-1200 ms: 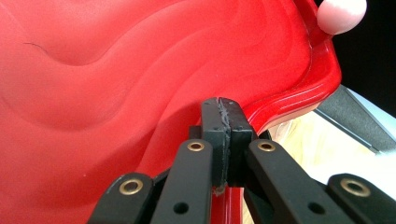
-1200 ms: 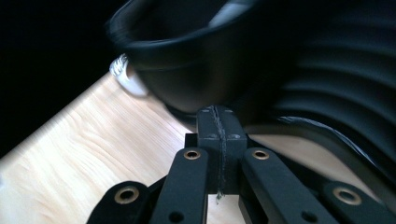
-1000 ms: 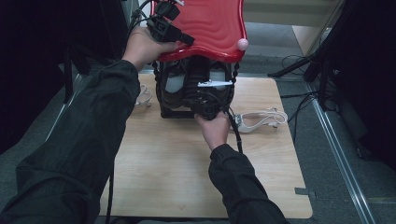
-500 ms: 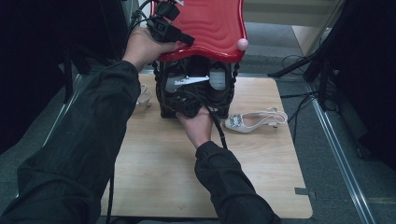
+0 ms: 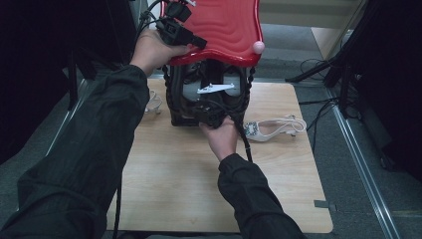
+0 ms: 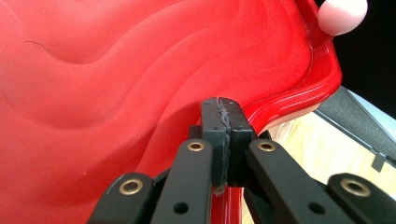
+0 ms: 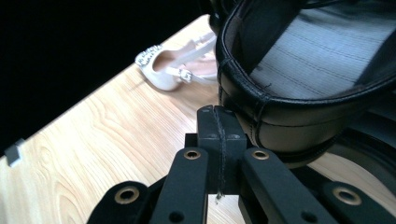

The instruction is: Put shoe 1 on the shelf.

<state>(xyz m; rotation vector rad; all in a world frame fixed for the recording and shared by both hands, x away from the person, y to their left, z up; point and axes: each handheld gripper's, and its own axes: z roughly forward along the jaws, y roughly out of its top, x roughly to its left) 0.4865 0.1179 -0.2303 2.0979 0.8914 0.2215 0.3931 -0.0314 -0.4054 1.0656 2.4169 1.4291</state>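
A glossy red lid (image 5: pixel 224 30) with a wavy surface and a pink knob (image 5: pixel 258 47) stands raised over a black case (image 5: pixel 209 97). My left gripper (image 5: pixel 194 41) lies at the lid's left front edge, jaws shut pad to pad against the red surface (image 6: pixel 116 93), nothing visibly between them (image 6: pixel 226 105). My right gripper (image 5: pixel 211 114) sits low at the case's front opening. In the right gripper view its jaws (image 7: pixel 217 114) are shut, tips right beside the rim of a black leather item (image 7: pixel 289 116) with grey lining. A white tag (image 5: pixel 216 88) shows inside the case.
A pale jewelled sandal (image 5: pixel 273 128) lies on the wooden tabletop (image 5: pixel 199 189) right of the case, and another sandal (image 5: pixel 153 102) peeks out at its left. Cables and a dark stand (image 5: pixel 338 69) crowd the floor at the right. A metal rail (image 5: pixel 363 169) runs along the table's right side.
My right hand went left into the case's front opening, then drew back a little toward me. The left hand and the red lid have kept still.
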